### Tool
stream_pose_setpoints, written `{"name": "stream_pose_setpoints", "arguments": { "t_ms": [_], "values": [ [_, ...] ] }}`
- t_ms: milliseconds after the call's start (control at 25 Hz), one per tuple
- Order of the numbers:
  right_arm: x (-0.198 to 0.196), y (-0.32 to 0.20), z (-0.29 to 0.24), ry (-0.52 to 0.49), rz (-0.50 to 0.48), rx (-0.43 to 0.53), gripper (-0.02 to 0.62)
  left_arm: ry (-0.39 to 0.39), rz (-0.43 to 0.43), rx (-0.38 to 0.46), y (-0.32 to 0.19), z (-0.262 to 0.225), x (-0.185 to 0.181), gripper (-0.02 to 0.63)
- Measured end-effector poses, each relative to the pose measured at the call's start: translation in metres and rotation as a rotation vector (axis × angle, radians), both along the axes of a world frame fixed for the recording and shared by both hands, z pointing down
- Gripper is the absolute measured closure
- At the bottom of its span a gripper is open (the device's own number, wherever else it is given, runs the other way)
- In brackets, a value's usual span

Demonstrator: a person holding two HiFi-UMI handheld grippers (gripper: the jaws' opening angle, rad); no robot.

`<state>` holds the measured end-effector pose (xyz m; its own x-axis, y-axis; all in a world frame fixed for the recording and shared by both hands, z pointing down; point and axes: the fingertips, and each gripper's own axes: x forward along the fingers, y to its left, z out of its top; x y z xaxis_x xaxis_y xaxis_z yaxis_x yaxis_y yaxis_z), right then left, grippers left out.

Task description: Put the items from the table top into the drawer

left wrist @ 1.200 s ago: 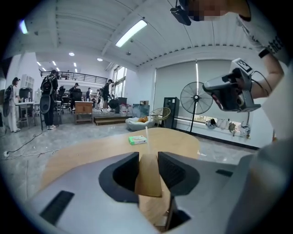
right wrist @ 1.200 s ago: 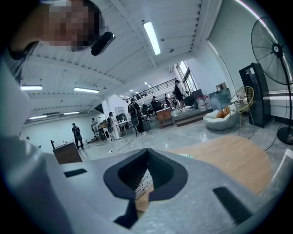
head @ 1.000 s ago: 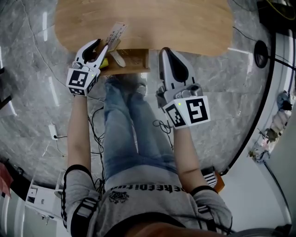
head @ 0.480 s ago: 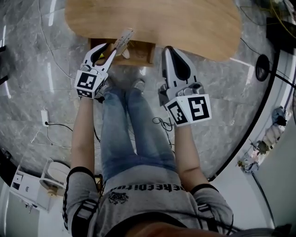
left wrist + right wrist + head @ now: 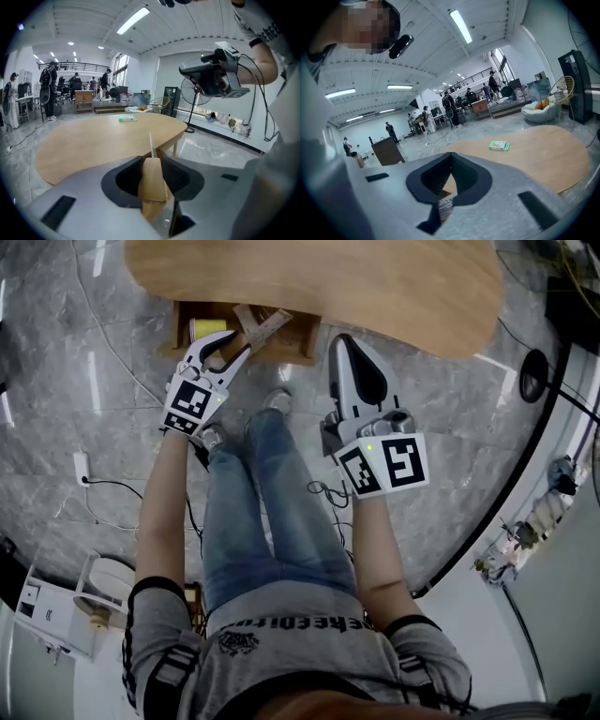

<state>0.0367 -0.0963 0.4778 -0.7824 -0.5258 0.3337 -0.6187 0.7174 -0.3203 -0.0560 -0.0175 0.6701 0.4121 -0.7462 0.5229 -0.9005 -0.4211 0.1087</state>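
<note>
The wooden-handled flat-bladed tool (image 5: 251,332) is clamped by its handle between the jaws of the left gripper (image 5: 228,351). It is held at the open drawer (image 5: 300,341) under the table (image 5: 375,287), with its pale blade slanting over the drawer's front part. Whether it touches the drawer cannot be told. A yellow item (image 5: 209,327) is seen lying in the drawer's left part only from the head view. Only in the left gripper view is the blade seen edge-on, rising thin above the handle. A green packet (image 5: 127,118) is shown far off on the tabletop by both gripper views, and the head view shows none of it. The right gripper (image 5: 345,341) is held apart to the right, its jaws brought together with nothing between them. Against the frame a second ago, the tool is now carried further over the drawer, and more of the drawer's inside is exposed.
</note>
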Motion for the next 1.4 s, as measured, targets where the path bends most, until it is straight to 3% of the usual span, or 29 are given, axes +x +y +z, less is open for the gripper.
{"name": "stream_pose_setpoints", "arguments": {
  "t_ms": [320, 600, 1000, 1400],
  "values": [
    [0.020, 0.002, 0.016, 0.019, 0.017, -0.022, 0.592, -0.127, 0.183, -0.025, -0.022, 0.017, 0.014, 0.480],
    [0.039, -0.004, 0.022, 0.027, 0.042, -0.023, 0.592, -0.186, 0.299, -0.110, -0.020, 0.051, 0.026, 0.480],
    [0.055, -0.008, 0.028, 0.037, 0.058, -0.038, 0.592, -0.188, 0.272, -0.177, -0.022, 0.071, 0.025, 0.471],
    [0.045, -0.015, 0.028, 0.028, 0.046, -0.039, 0.592, -0.133, 0.156, -0.194, -0.025, 0.067, 0.001, 0.462]
  ]
}}
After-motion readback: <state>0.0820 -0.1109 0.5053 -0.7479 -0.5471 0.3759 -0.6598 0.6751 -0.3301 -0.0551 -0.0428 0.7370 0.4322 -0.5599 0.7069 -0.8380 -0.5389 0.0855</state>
